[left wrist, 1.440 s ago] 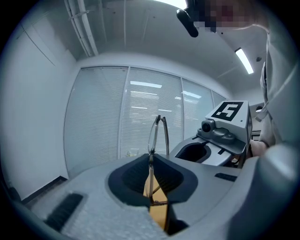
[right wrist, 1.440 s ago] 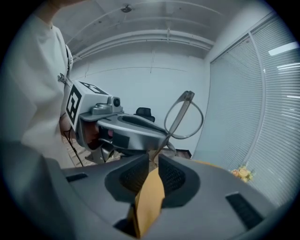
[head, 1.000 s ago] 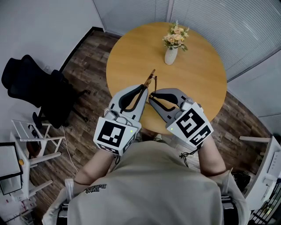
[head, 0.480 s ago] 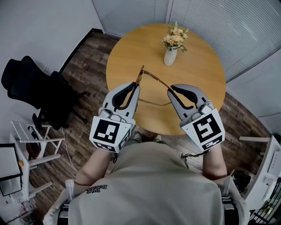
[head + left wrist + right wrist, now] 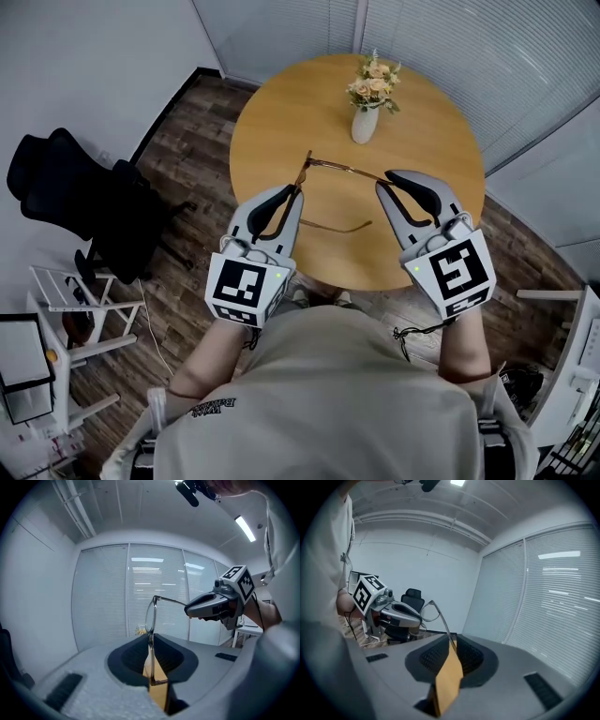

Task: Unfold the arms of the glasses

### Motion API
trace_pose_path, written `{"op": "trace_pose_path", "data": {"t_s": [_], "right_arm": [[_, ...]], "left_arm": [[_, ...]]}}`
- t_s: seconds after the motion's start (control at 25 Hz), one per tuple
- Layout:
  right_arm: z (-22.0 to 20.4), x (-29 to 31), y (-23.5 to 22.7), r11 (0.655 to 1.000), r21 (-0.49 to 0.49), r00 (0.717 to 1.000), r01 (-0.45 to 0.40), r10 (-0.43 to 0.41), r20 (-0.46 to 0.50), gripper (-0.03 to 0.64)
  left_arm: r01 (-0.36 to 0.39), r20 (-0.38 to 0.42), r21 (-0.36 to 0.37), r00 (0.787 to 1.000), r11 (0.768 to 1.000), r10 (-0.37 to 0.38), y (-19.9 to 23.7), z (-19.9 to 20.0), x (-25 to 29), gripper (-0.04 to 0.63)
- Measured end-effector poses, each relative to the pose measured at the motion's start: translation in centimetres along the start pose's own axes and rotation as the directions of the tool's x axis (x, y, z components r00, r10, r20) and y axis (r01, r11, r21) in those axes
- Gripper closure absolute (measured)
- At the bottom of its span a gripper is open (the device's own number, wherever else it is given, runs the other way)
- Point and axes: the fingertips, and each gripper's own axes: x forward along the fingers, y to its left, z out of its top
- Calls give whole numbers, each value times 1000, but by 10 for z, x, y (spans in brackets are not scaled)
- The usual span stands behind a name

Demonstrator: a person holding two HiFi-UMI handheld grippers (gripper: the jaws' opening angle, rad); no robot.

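Pulled the right gripper (image 5: 384, 180) farther away from the left gripper (image 5: 292, 191) since the earlier frame, and swung one arm of the glasses (image 5: 345, 169) out wide with it.

Holding the glasses up in the air, on the near side of the vase of flowers (image 5: 365, 111), over the part of the worktop (image 5: 281, 112) closest to the person. Squeezing the front of the glasses in the left gripper, jaws almost together with the frame standing up between them. Pinching the tip of the top arm in the right gripper, jaws closed on the thin wire.

Looks like the opening step, and nearly done. Seems to have both arms sticking out sideways from the front now, with the second one lower down and held by nothing.

Next, most likely: check that the lower arm is all the way open, then let go of the arm tip and lay the glasses down. Calls for a slow, soft move, since thin wire bends easily.

Plenty of bare worktop between the glasses and the vase for setting down. Mind the round edge on the near side of the vase, just under the grippers, with only wood floor (image 5: 187, 141) past it. Mind the vase too, tall and easy to tip. Far off to the left of the vase, a black chair (image 5: 84, 206), too far away to matter.
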Motion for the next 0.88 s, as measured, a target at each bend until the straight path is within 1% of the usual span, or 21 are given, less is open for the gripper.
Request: {"op": "trace_pose_path", "data": {"t_s": [0.12, 0.24, 0.32, 0.44, 0.6, 0.88], "right_arm": [[8, 1, 8, 999, 30, 999, -41, 40, 35, 565], [20, 0, 7, 998, 45, 995, -49, 45, 84, 565], [30, -2, 1, 998, 56, 993, -27, 20, 116, 565], [46, -10, -17, 996, 86, 983, 29, -44, 176, 565], [66, -25, -41, 989, 113, 964, 93, -118, 239, 565], [97, -47, -65, 977, 143, 923, 156, -195, 331, 566]], "left_arm": [[-33, 12, -4, 999, 999, 33, 14, 5, -1, 552], [-60, 34, 10, 998, 998, 60, 25, 16, 1, 552], [-82, 51, 23, 995, 996, 81, 33, 25, 3, 552], [-114, 84, 39, 990, 993, 111, 47, 40, 2, 552], [-139, 147, 35, 980, 990, 133, 61, 68, -3, 552], [-171, 246, 55, 957, 984, 153, 79, 112, -12, 552]]}}
